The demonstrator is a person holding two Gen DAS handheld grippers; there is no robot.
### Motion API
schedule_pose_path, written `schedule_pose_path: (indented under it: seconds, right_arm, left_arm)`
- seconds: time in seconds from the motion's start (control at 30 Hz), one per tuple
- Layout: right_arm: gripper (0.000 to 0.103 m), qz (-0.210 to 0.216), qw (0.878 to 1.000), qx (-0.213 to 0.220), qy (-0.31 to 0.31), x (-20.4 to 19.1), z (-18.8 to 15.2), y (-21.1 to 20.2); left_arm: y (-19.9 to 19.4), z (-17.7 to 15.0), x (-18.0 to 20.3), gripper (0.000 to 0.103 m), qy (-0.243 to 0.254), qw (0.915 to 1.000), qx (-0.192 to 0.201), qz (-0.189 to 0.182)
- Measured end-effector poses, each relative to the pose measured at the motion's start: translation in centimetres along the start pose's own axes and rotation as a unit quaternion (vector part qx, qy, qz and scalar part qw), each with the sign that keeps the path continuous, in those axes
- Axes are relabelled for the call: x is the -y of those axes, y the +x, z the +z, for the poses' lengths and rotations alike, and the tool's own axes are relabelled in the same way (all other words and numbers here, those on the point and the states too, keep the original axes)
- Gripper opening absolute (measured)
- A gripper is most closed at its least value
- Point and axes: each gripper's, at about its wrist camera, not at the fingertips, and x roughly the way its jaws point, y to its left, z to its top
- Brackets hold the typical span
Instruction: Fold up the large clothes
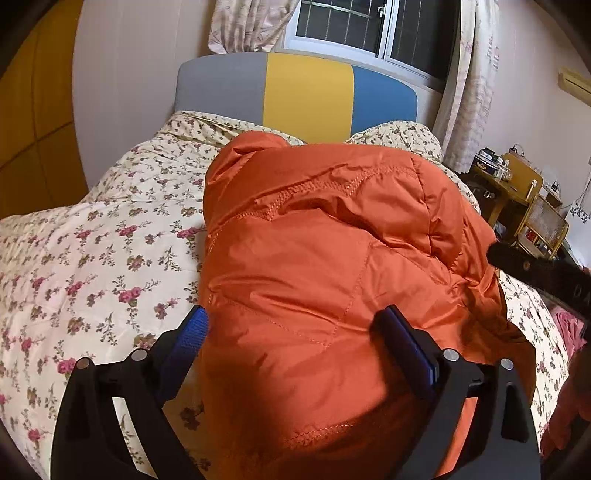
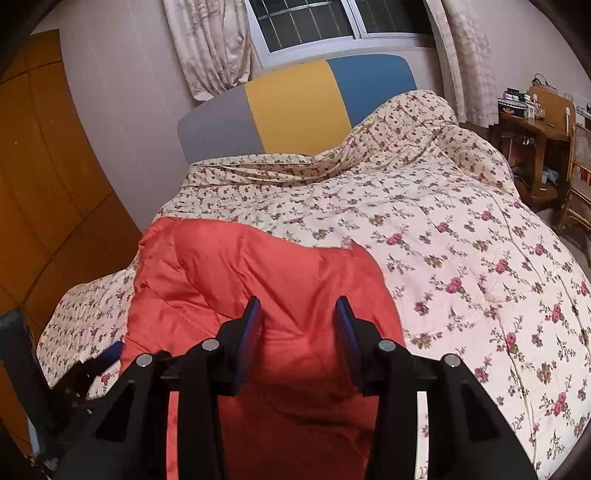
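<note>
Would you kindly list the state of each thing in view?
Orange jacket: folded, lying puffed on the quilt.
Floral quilt: spread, rumpled near the headboard.
Left tongs: open, astride the jacket.
Right tongs: open, nothing gripped.
Curtains: drawn aside.

You are working under warm indoor light; the window (image 1: pixel 373 26) behind the headboard (image 1: pixel 295 96) is dark, so nothing comes in from there. The light falls from above and behind you: below the headboard, nearest the lens, the orange jacket (image 1: pixel 314 258) carries a broad soft shadow in both views, and its upper folds catch a mild sheen. The floral quilt (image 2: pixel 461 240) to the right of the headboard in the right wrist view is evenly lit, without glare. Both pictures bow strongly at the edges, bending walls and curtains, and the corners go black. Focus is fair in the middle; the dark shape at the left view's right edge is smeared.
</note>
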Motion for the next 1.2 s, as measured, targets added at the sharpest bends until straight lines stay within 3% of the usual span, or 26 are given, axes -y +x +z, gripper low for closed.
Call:
schedule_pose_path:
  seconds: [0.3, 0.63, 0.9, 1.07, 1.13, 1.2]
  right_arm:
    - [0.042, -0.004, 1.0, -0.009, -0.022, -1.1, 0.7, 2.6]
    - [0.041, -0.025, 0.998, -0.012, -0.054, 0.6, 0.1, 6.0]
    - [0.041, -0.019, 0.999, -0.025, -0.011, 3.9, -0.3, 8.9]
    - [0.041, -0.009, 0.999, -0.046, 0.004, 4.8, -0.4, 10.4]
    - [0.041, -0.009, 0.998, -0.055, 0.007, 4.8, -0.5, 10.9]
    - [0.041, -0.01, 0.998, -0.062, 0.01, 4.9, -0.5, 11.5]
  left_arm:
    - [-0.7, 1.7, -0.8, 0.095, -0.021, 0.9996, 0.017, 0.001]
    - [0.5, 4.5, -3.4, 0.095, -0.058, 0.996, 0.033, 0.059]
    - [3.7, 6.2, -0.9, 0.095, 0.012, 0.9969, 0.012, 0.077]
    - [7.1, 6.7, 1.2, 0.1, 0.094, 0.9891, -0.01, 0.113]
    - [8.8, 6.6, 1.0, 0.1, 0.11, 0.988, -0.021, 0.107]
    - [9.9, 6.7, 0.0, 0.1, 0.088, 0.9917, -0.039, 0.085]
